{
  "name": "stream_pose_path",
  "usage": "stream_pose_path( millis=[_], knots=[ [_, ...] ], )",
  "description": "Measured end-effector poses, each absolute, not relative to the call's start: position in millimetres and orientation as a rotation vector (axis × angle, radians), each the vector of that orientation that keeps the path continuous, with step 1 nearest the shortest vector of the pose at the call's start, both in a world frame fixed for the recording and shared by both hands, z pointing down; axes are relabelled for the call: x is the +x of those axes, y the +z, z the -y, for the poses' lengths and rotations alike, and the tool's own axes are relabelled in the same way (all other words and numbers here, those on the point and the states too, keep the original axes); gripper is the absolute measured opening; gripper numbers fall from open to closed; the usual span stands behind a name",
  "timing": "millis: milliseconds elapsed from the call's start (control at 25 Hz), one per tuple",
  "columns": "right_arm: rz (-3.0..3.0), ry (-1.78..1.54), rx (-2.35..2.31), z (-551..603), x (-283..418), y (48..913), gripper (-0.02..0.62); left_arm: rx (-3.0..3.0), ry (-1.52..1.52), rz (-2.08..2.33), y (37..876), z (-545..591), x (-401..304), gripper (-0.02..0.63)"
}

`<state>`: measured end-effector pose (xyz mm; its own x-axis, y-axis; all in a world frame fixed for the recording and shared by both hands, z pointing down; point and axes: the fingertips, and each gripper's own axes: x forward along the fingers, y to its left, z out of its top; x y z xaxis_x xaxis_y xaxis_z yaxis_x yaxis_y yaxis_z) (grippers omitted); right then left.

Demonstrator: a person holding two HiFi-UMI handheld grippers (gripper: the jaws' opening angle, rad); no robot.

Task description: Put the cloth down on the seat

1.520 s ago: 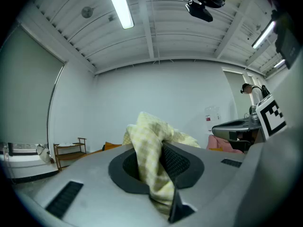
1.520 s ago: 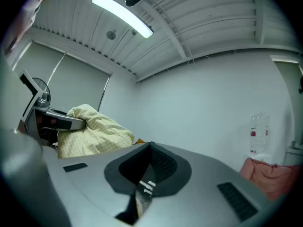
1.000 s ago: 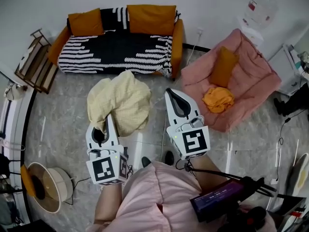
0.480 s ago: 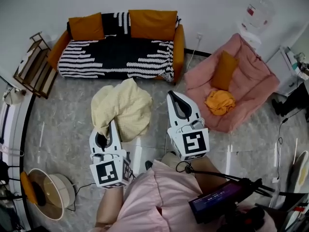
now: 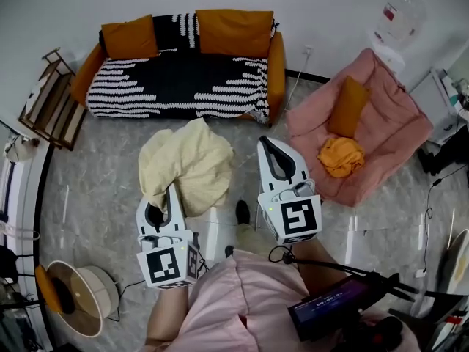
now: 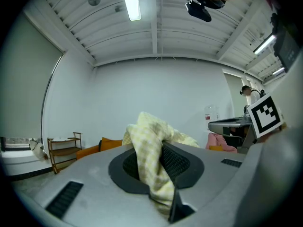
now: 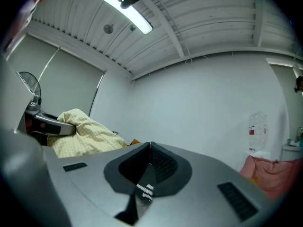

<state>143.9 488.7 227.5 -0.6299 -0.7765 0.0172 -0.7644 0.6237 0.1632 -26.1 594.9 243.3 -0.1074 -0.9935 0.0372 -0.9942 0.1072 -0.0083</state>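
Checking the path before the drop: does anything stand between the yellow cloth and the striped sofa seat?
Nothing visible does. The yellow cloth, clamped in the left claw, hangs over bare floor just short of the striped sofa seat; only two orange cushions sit there, against the backrest.

cloth [image 5: 187, 163]: bottom end tucked out of sight behind the left gripper [image 5: 167, 195]
sofa [image 6: 94, 149]: in the left gripper view just an orange sliver, the rest is behind the gripper body
person [image 5: 220, 299]: chopped off by the bottom edge
bottle [image 5: 396, 17]: label way too small to read
pink chair [image 7: 271, 174]: clipped by the right gripper view's dark rim
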Motion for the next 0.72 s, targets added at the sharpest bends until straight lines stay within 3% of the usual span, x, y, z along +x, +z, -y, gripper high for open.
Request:
stream_pose_path(
  millis=[720],
  knots=[
    [2.727, -0.164, 1.314, -297.8, 126.1, 245.2, 0.011, 1.962, 0.126, 2.385, 253.3, -415.2, -83.7, 0.067]
  ],
)
